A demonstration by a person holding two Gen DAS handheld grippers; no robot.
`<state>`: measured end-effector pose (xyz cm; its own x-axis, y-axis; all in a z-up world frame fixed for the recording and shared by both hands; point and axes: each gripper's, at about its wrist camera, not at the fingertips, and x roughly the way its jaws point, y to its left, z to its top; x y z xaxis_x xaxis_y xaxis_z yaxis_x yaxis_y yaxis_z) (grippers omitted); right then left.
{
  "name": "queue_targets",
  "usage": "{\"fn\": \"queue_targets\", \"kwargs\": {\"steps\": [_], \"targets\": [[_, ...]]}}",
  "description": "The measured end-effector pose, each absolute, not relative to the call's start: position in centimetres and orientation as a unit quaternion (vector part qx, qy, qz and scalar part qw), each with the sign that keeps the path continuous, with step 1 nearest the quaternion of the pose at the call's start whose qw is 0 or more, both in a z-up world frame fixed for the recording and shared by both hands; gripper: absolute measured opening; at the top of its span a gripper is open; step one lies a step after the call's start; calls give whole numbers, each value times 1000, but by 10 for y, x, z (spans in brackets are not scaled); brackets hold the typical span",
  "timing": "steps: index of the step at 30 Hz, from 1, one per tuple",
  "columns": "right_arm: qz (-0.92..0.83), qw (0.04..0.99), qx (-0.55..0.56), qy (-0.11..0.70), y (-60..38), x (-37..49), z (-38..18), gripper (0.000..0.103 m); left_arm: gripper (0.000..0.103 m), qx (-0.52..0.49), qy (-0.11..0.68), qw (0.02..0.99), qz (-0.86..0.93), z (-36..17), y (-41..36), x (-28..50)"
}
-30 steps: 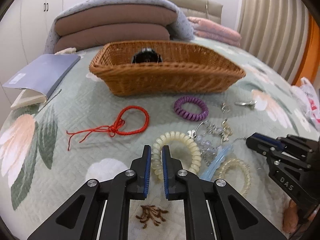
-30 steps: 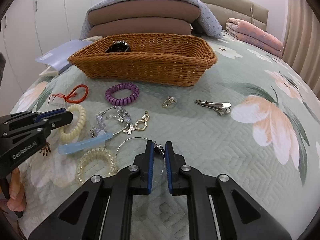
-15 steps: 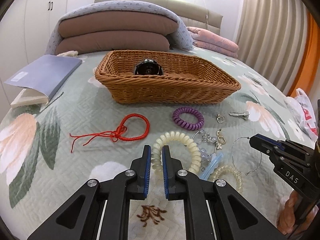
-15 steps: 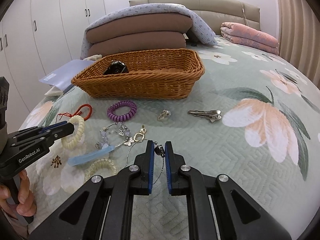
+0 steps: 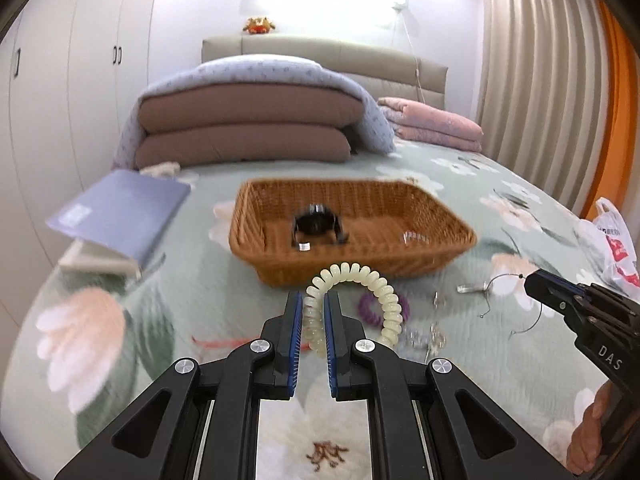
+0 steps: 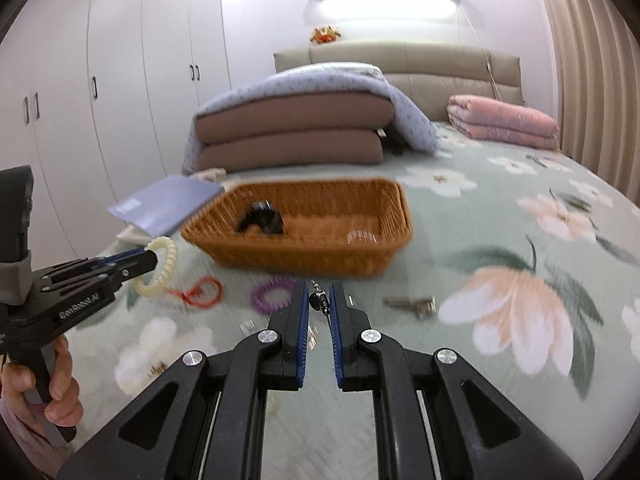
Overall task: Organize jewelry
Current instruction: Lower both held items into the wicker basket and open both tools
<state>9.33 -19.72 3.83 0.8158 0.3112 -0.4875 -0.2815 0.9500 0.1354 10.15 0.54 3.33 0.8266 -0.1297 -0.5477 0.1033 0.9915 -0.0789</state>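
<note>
Going left to right on the bed. Blue notebook (image 5: 120,212) at about 10 o'clock, lying on top of a white book, just left of the wicker basket (image 5: 448,236). Inside the basket – a black watch (image 5: 318,224) near the middle, plus something small and clear toward the right end, too blurry to name.

Left gripper (image 5: 313,312) clamped tight on a cream spiral hair tie (image 5: 360,276), lifted clear of the quilt with the loop arching up to 12 o'clock in front of the basket wall. From the right wrist view, same tie dangling off the tip at 9 o'clock.

Down on the bedspread (image 5: 520,208): red cord bracelet (image 6: 200,292), purple spiral hair tie (image 6: 276,292), a smeared little pile of charms, silver hair clip (image 6: 412,304) around 3 o'clock.

Right gripper (image 6: 319,304) pinched nearly closed on the clasp of a thin wire necklace (image 5: 516,304) – hoop hanging below the tip, off the bed.
</note>
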Motion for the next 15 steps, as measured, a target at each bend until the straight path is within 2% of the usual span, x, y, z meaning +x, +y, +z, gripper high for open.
{"fn": "queue_targets", "kwargs": {"steps": [8, 15], "targets": [[176, 958, 54, 221, -184, 162, 88, 12, 11, -50, 270, 960, -63, 71, 0, 167], [178, 949, 75, 249, -181, 241, 57, 12, 11, -90, 290, 950, -75, 35, -3, 246]]}}
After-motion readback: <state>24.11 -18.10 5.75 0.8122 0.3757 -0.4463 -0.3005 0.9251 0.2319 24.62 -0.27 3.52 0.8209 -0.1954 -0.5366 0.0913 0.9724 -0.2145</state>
